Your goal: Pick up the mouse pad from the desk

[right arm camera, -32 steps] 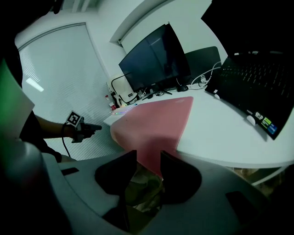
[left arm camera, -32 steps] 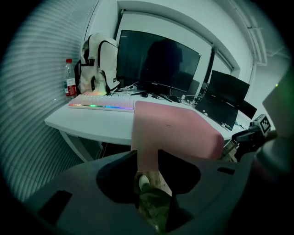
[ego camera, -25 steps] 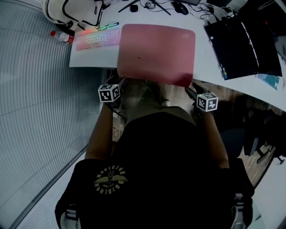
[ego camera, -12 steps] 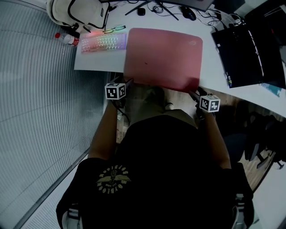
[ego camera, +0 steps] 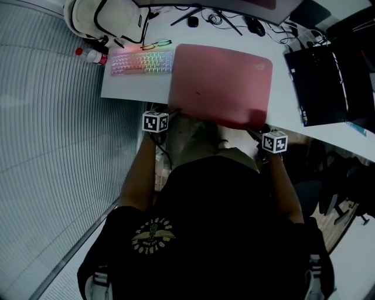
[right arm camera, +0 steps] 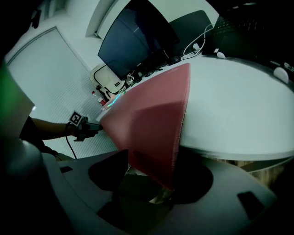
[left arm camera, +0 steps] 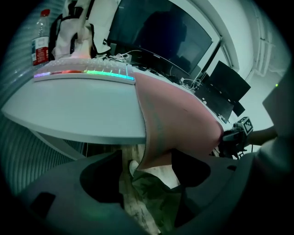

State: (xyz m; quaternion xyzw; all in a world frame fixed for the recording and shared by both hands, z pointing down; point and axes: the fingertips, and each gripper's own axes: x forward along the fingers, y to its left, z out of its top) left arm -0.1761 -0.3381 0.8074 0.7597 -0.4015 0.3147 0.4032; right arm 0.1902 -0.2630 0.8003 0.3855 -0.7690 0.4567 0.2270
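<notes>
The pink mouse pad (ego camera: pixel 221 85) lies on the white desk (ego camera: pixel 135 88), and its near edge droops over the front rim. My left gripper (ego camera: pixel 171 111) is at the pad's near left corner and my right gripper (ego camera: pixel 255 130) at the near right corner. In the left gripper view the hanging corner of the pad (left arm camera: pixel 174 119) sits between the jaws of the left gripper (left arm camera: pixel 147 170), which have just been opening and do not press it. In the right gripper view the pad (right arm camera: pixel 154 119) likewise hangs loose between the widening jaws of the right gripper (right arm camera: pixel 151 176).
A backlit keyboard (ego camera: pixel 142 62) lies left of the pad, with glasses (ego camera: pixel 155 44), a bottle (ego camera: pixel 94 55) and a white backpack (ego camera: pixel 111 17) behind it. A black laptop (ego camera: pixel 331 82) sits on the right. Cables and a monitor (left arm camera: pixel 156 36) line the back of the desk.
Both grippers have sunk a little at the desk's front rim. The pad's near edge has dropped with them and now sags over the rim.
</notes>
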